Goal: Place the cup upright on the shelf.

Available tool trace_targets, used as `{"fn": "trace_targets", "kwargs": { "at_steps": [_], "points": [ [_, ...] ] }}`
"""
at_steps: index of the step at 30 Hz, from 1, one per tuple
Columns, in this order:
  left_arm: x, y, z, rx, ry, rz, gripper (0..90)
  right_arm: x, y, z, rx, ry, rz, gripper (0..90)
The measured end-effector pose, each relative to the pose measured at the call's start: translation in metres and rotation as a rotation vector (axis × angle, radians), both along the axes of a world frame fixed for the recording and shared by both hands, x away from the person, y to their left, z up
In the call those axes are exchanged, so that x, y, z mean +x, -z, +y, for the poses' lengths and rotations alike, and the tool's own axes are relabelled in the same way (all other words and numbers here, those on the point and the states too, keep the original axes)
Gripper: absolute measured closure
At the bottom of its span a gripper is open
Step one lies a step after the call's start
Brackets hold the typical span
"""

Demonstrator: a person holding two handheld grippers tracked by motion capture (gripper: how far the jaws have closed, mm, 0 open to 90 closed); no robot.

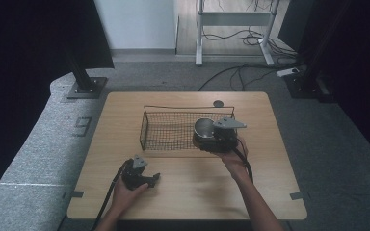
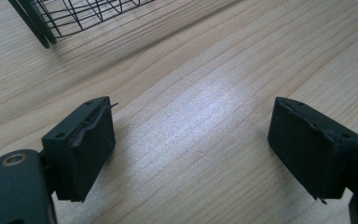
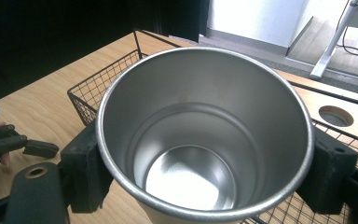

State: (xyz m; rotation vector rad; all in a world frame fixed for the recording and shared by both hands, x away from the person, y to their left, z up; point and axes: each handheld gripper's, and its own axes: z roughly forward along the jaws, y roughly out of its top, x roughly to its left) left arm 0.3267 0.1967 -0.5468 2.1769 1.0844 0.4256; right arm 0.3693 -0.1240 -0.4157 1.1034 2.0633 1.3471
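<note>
A wire basket (image 1: 166, 127) stands on the far middle of the bench (image 1: 188, 192), long side facing the person. What can be seen of its mesh floor is bare. At its right end the right gripper (image 1: 207, 136) holds a steel cup (image 1: 203, 127), upright with its mouth up, over the basket's right part; whether the cup's base touches the mesh cannot be told. The right gripper view looks straight down into the cup (image 3: 205, 135): it holds nothing. The jaws are clamped on its wall from two opposite sides, just under the rim, with black pads pressed against the metal.

The cup is plain brushed metal, round, narrowing toward a flat bottom, with a step ring partway down the inside and a thin rolled lip. Light reflects off the bottom.

The left gripper (image 1: 147, 180) lies low at the near left of the bench, well apart from the basket and cup, gripped by the person's hand (image 1: 125, 192). Its jaws stand wide apart with only bare wood between them in the left gripper view, where a corner of the basket (image 2: 74, 18) shows at the top

A round hole (image 1: 218, 103) sits in the bench behind the basket
</note>
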Motion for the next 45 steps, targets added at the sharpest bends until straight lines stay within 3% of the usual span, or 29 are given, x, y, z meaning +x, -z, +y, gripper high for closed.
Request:
{"fn": "trace_targets", "kwargs": {
  "at_steps": [13, 45],
  "points": [
    [0.0, 0.0, 0.0, 0.0, 0.0, -0.001, 14.6, 0.013, -0.008, 0.001, -0.016, 0.016, 0.003, 18.3],
    [0.0, 0.0, 0.0, -0.003, -0.001, 0.0, 14.6, 0.058, -0.001, 0.007, -0.073, 0.034, 0.056, 18.3]
  ]
}}
